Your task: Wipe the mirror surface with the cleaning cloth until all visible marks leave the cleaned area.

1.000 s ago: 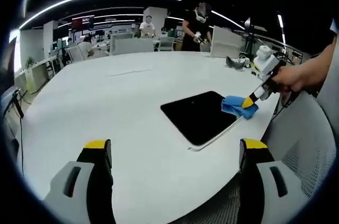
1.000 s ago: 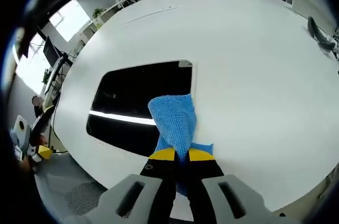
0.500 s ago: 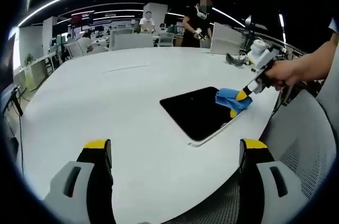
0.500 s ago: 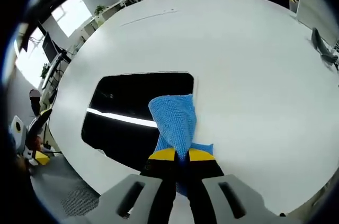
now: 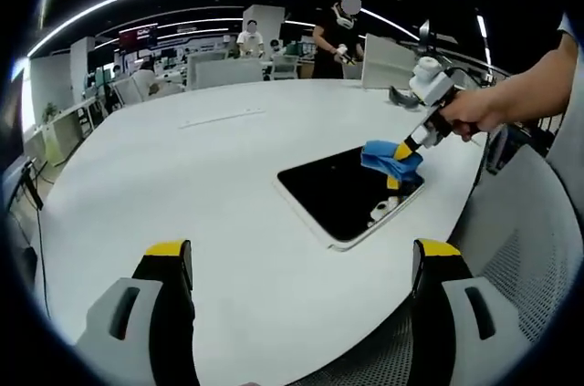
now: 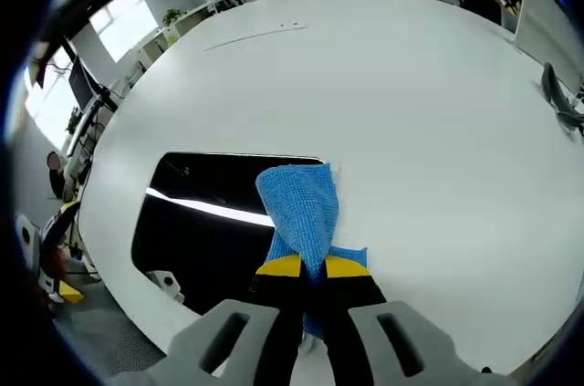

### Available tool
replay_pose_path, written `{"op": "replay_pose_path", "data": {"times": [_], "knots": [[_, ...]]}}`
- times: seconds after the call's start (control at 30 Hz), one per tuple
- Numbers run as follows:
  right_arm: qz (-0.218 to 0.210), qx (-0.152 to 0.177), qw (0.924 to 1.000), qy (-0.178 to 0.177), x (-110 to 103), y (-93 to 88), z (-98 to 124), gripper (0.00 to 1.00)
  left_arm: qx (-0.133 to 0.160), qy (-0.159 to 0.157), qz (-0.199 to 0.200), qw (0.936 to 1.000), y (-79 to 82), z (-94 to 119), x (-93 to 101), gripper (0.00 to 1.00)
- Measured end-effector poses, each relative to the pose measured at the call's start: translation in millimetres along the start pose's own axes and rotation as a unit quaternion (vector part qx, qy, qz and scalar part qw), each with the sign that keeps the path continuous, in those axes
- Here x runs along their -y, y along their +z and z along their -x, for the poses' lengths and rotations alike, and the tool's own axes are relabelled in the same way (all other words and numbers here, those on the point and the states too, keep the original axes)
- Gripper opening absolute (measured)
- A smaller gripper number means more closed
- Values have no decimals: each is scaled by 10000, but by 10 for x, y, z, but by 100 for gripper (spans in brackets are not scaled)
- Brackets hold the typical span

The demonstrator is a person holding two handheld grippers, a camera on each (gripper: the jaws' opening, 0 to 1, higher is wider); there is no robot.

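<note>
A dark rectangular mirror lies flat on the white table near its front right edge. In the right gripper view the mirror reflects a bright ceiling strip. My right gripper is shut on a blue cleaning cloth, whose folded end rests at the mirror's far right corner. In the left gripper view that cloth and the right gripper, held by a hand, sit over the mirror's far corner. My left gripper stands open above the table's near edge, well short of the mirror.
A grey mesh chair back stands at the right of the table. A dark object lies on the far right of the table. Several people and desks fill the office behind. Broad bare tabletop stretches to the left.
The right gripper has slid the cloth farther along the mirror's right side toward its far corner. The left gripper has stayed put.
</note>
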State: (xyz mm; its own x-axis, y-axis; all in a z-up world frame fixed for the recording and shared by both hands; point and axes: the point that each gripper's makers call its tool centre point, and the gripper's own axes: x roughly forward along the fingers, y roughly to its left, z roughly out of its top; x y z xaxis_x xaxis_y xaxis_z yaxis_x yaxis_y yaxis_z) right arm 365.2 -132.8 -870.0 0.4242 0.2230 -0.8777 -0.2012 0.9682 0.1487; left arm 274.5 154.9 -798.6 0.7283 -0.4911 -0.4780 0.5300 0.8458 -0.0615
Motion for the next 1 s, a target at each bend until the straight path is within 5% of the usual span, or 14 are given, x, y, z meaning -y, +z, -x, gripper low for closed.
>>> {"op": "replay_pose_path", "data": {"times": [1.0], "knots": [[224,55,9997,-86,110,467,-257,1,5,87,72,9999,-6,-2,-48,99]]}}
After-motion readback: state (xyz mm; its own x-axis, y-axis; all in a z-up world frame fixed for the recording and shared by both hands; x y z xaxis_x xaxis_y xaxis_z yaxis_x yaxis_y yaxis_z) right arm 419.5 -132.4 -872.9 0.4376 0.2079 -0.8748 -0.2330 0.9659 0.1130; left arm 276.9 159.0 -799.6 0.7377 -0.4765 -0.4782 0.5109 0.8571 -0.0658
